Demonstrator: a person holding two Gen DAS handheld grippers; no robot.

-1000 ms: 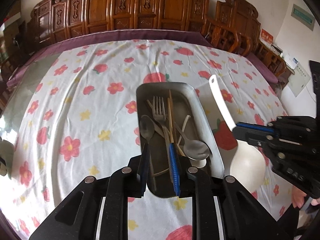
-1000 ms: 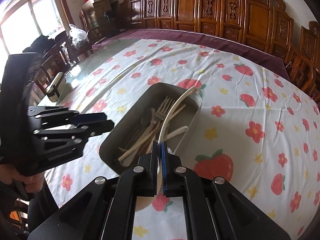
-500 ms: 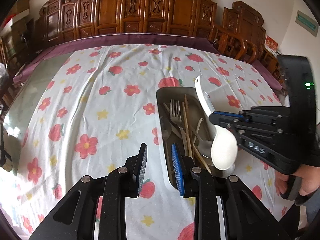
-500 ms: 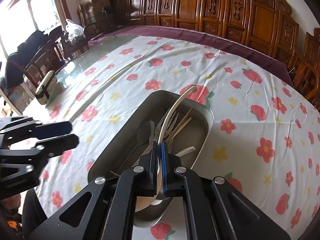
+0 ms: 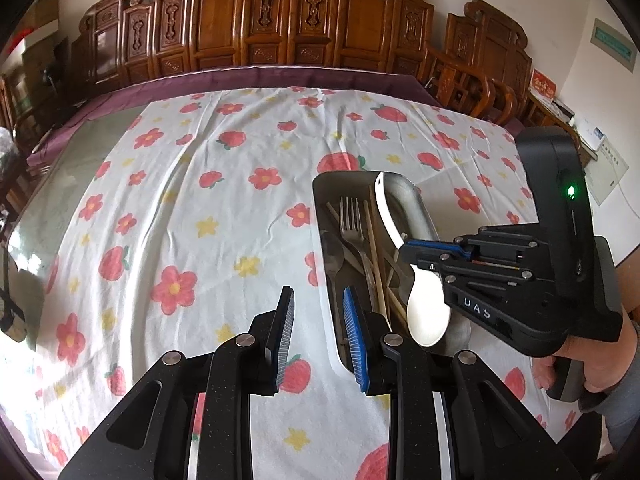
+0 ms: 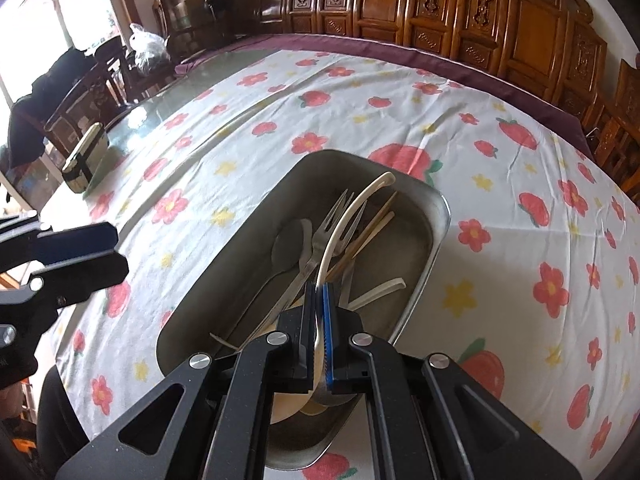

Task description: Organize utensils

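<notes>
A steel tray point(image 5: 418, 208) point(image 6: 430, 258) on the floral tablecloth holds a fork point(image 5: 351, 220) point(image 6: 320, 236), a metal spoon point(image 6: 292, 242), chopsticks point(image 5: 376, 248) and other utensils. My right gripper point(image 6: 319, 300) point(image 5: 404, 246) is shut on a white ladle-shaped spoon point(image 5: 426, 308) point(image 6: 344, 220) and holds it over the tray, bowl low and handle tilted up. My left gripper point(image 5: 318, 316) is open and empty, just left of the tray's near end; it also shows in the right wrist view point(image 6: 76, 256).
The floral cloth point(image 5: 180, 208) covers a glass-topped table. A small dark and gold box point(image 6: 84, 156) stands on the bare glass at the left. Carved wooden chairs point(image 5: 280, 32) line the far side.
My left gripper has drawn back and to the left, off the tray. My right gripper has carried the white spoon from beside the tray to over it and lower.
</notes>
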